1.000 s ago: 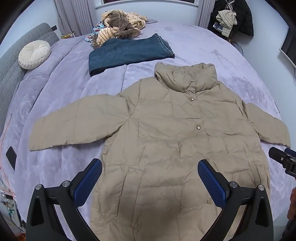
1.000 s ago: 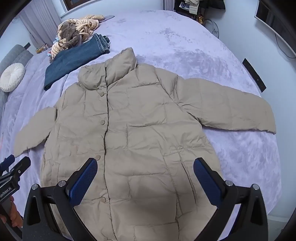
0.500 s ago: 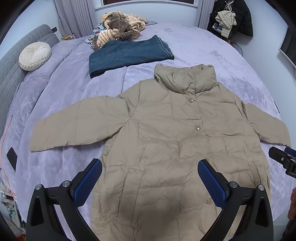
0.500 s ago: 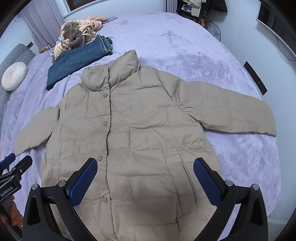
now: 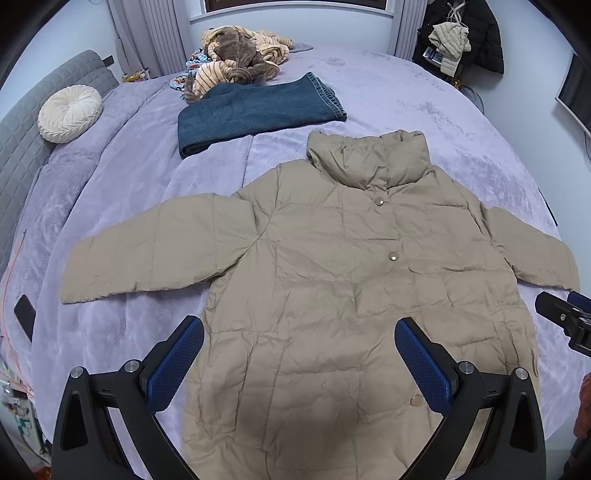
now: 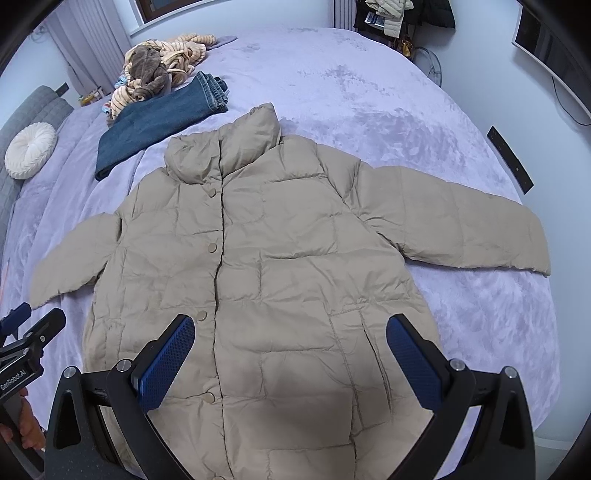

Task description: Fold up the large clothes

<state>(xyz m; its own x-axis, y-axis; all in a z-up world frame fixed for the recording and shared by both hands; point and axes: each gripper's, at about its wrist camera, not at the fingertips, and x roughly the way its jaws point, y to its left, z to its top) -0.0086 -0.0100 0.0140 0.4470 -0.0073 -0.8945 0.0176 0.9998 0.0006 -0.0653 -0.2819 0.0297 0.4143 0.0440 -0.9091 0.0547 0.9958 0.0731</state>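
Beige quilted puffer jacket with snap buttons (image 5: 332, 295) lies flat, front up and buttoned, on a wide bed covered by a lavender plush blanket (image 6: 369, 85). Collar points toward the far side, hem toward the cameras. Both sleeves spread outward: one sleeve (image 5: 147, 251) reaches toward the headboard side, the other sleeve (image 6: 461, 221) toward the opposite edge.

Left tongs (image 5: 299, 354) wide open, blue pads apart, empty, hovering over the lower part of the jacket. Right tongs (image 6: 290, 352) also wide open, empty, above the hem area on the other half. Each tool's tip shows at the edge of the other view.

Beyond the collar: folded dark blue denim jeans (image 5: 255, 110) flat on the blanket, near the jacket but apart. Behind them, a heap of tan striped and brown fuzzy clothes (image 5: 240, 55), touching the jeans' far edge. Round cream pleated cushion (image 5: 68, 112) rests by the grey quilted headboard (image 5: 22, 136). Flat black device (image 5: 25, 317) lies on the blanket near the left sleeve cuff; another flat black bar (image 6: 511, 158) at the opposite bed edge.

Room: pale walls, window with grey curtains (image 5: 155, 33) past the bed, dark and beige coats hanging in the corner (image 5: 461, 40), a wall-mounted screen (image 6: 546, 40) on the side wall.
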